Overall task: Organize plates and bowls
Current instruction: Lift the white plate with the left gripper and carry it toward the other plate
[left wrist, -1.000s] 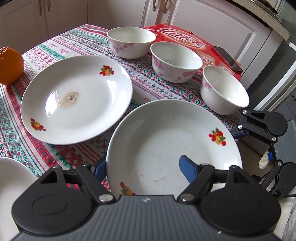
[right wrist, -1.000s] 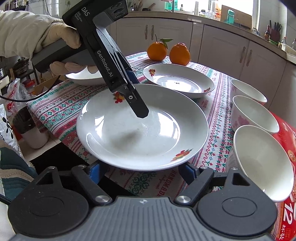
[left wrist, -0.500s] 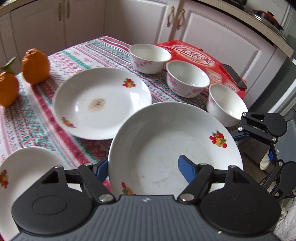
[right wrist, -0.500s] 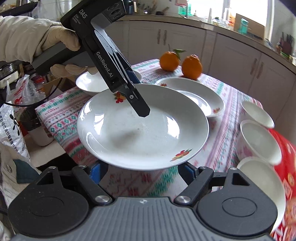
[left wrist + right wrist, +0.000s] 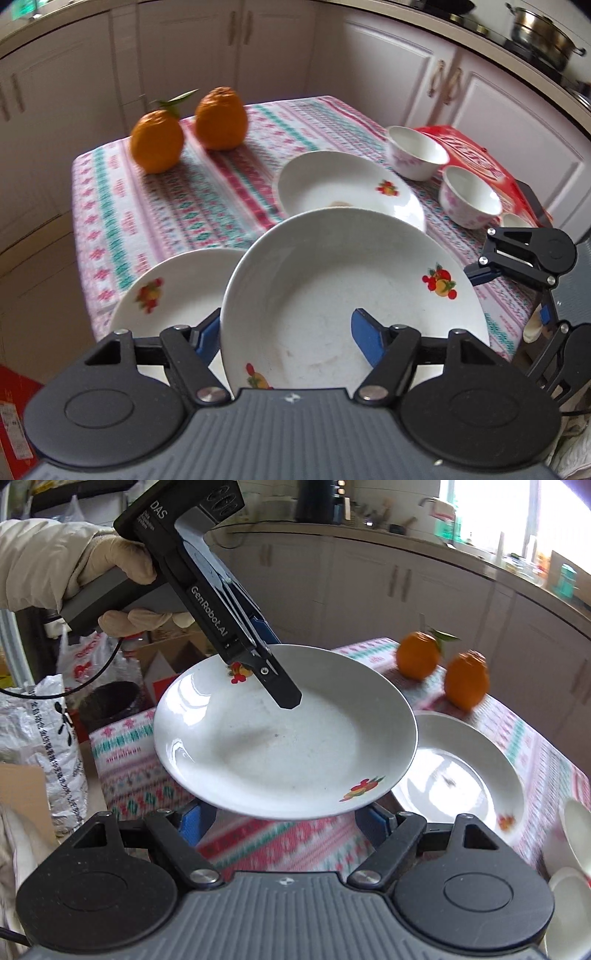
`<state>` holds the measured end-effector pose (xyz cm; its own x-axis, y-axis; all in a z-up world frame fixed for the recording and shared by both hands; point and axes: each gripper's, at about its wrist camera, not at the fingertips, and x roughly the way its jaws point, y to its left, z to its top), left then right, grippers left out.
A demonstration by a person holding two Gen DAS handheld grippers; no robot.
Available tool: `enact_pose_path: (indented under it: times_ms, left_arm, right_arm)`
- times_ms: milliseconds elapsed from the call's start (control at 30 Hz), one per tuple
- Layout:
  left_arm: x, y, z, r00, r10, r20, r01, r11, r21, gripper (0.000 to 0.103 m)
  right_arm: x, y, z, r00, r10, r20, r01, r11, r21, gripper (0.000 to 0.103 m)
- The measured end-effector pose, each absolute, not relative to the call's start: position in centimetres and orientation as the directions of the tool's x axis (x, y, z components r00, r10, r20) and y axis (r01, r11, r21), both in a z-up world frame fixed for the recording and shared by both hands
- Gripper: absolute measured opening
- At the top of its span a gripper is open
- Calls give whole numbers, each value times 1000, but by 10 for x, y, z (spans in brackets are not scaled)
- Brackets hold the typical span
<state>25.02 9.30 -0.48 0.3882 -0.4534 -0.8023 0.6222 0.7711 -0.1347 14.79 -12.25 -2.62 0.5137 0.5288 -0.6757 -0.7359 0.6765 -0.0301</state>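
My left gripper (image 5: 288, 332) is shut on the rim of a white fruit-print plate (image 5: 332, 295) and holds it tilted in the air above the table; it shows too in the right wrist view (image 5: 280, 734), with the left gripper's finger (image 5: 280, 690) over its rim. My right gripper (image 5: 284, 819) is open, its blue pads either side below the plate's near edge, not gripping it. Two more plates lie on the tablecloth, one at the near left (image 5: 166, 299), one farther back (image 5: 332, 184). Small bowls (image 5: 417, 151) (image 5: 471, 201) stand at the right.
Two oranges (image 5: 159, 142) (image 5: 221, 118) sit at the far left of the patterned tablecloth (image 5: 177, 206). A red packet (image 5: 476, 151) lies under the bowls at the right. White cabinets surround the table. Bags and boxes (image 5: 44, 738) stand on the floor at the left.
The held plate has been lifted and carried left, away from the bowls and toward the near-left plate. Both grippers moved with it; the oranges have come into view.
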Motion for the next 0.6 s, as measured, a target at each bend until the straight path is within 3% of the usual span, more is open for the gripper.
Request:
enact_pose_path:
  times_ms: [600]
  left_arm:
    - [282,131,-32,398,-422,-815,531,830,-170,71]
  right_arm:
    - [182,-82,-37,433,556,-710,-768,640,33,86]
